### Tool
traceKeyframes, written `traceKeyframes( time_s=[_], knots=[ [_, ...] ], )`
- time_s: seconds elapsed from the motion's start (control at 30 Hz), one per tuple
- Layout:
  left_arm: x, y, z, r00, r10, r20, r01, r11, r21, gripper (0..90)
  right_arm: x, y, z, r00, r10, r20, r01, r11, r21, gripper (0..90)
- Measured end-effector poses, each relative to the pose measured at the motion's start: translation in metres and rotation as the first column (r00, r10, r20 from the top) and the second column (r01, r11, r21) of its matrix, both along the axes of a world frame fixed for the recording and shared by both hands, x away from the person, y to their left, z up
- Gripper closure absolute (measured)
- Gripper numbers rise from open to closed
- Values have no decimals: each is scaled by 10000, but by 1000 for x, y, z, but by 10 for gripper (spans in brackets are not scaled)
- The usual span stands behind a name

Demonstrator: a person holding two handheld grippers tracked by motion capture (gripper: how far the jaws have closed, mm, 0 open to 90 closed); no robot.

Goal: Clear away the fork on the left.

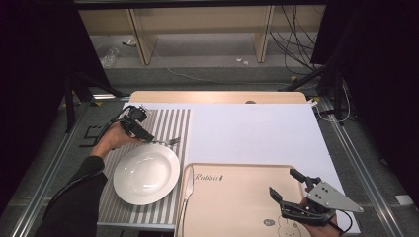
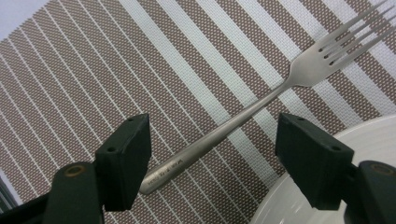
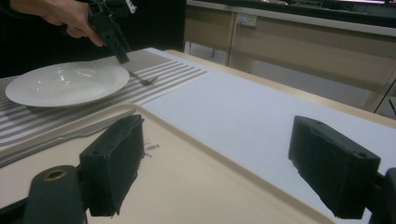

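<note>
High view: the left gripper [image 1: 144, 136] hangs over the fork [image 1: 165, 141] on the mat [image 1: 163, 123] beside the plate [image 1: 146, 174]. Left gripper view: jaws spread astride the handle — not yet pinched. Right gripper view: the right gripper [image 3: 215, 163] spread (idle) over the tray [image 3: 196, 186].

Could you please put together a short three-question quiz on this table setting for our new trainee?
1. True or false: the silver metal fork lies on the brown-and-white striped placemat, not on the round white plate.
2. The open fingers of the left gripper stand on either side of which part of the fork: A) the tines, B) the handle, C) none of it?
3. Fill in: the silver table knife lies along the left edge of the beige ______, over which the right gripper hangs open.

Key: 1. true. 2. B. 3. tray.
</note>
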State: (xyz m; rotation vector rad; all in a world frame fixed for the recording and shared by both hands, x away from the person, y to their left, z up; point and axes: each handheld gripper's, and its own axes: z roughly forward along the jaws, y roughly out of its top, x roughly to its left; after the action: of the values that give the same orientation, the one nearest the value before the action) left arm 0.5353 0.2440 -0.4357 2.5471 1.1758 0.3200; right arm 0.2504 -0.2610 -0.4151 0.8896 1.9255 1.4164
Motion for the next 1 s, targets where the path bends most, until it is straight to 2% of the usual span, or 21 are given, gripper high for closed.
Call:
traceKeyframes(
  time_s=[0.07,0.17,0.23,0.3,0.57,0.67,1.0],
  knots=[
    [2,0,-1,10000,0,-28,0,10000,10,271,0,0,0,10000,9,-17,-9,10000,-9,189],
    [5,0,-4,9999,116,-107,-119,9995,-287,284,0,0,0,10000,12,-21,-12,10000,10,190],
    [7,0,-5,9998,24,-207,-27,9999,-139,285,0,-1,0,10000,16,-24,-16,10000,14,189],
    [8,-1,-6,9996,-57,-262,51,9998,-208,289,0,0,0,10000,23,-32,-23,10000,23,189],
    [12,-4,-11,9979,-340,-545,359,9988,345,320,0,0,0,10000,43,-32,-42,10000,28,189],
    [13,-6,-12,9973,-397,-618,417,9986,320,328,0,0,0,10000,45,-27,-45,10000,32,189],
    [15,-7,-17,9942,-505,-954,569,9963,651,358,0,0,0,10000,67,-20,-67,10000,28,189]
  ],
)
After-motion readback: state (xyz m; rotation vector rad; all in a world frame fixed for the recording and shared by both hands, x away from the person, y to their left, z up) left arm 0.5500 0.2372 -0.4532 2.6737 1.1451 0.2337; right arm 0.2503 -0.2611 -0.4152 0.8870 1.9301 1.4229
